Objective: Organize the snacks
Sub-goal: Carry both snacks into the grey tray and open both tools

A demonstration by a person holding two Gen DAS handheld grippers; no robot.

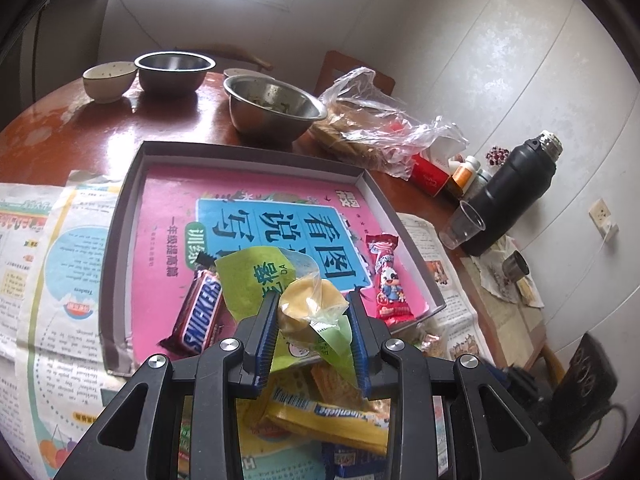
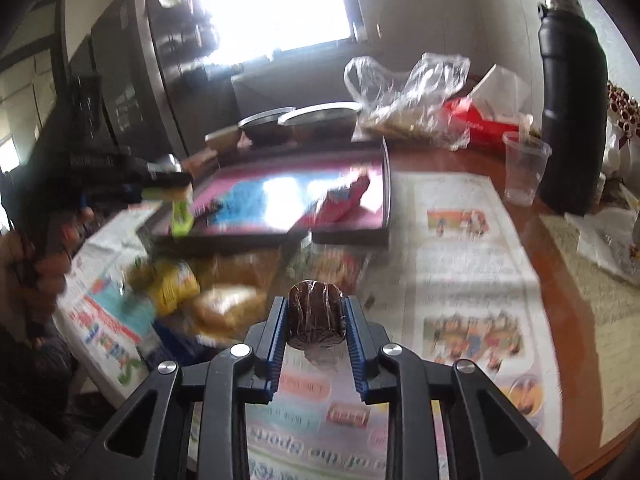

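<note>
In the left wrist view the left gripper (image 1: 314, 312) is closed on a green-wrapped pastry (image 1: 310, 306), a pale yellow round cake whose wrapper trails up and left out of the jaws. The box tray (image 1: 134, 200) lies straight ahead of and below those jaws, filling the middle of the frame, so the left hand is the nearer one to the drop spot. A Snickers bar (image 1: 198, 312) already lies in the tray's lower left, its long axis running diagonally, and a red candy pack (image 1: 386, 274) lies lengthwise at centre right.

In the right wrist view the right gripper (image 2: 316, 314) pinches a dark round snack in clear wrap (image 2: 316, 312) between its blue pads. From here the tray sits farther off, in the upper middle of the frame and slightly left, across a heap of loose snacks (image 2: 200, 296).

The left view shows the tray's contents sharply; the right view is blurred there, though it probably shows the left gripper carrying the green wrapper at the frame's left.
</note>
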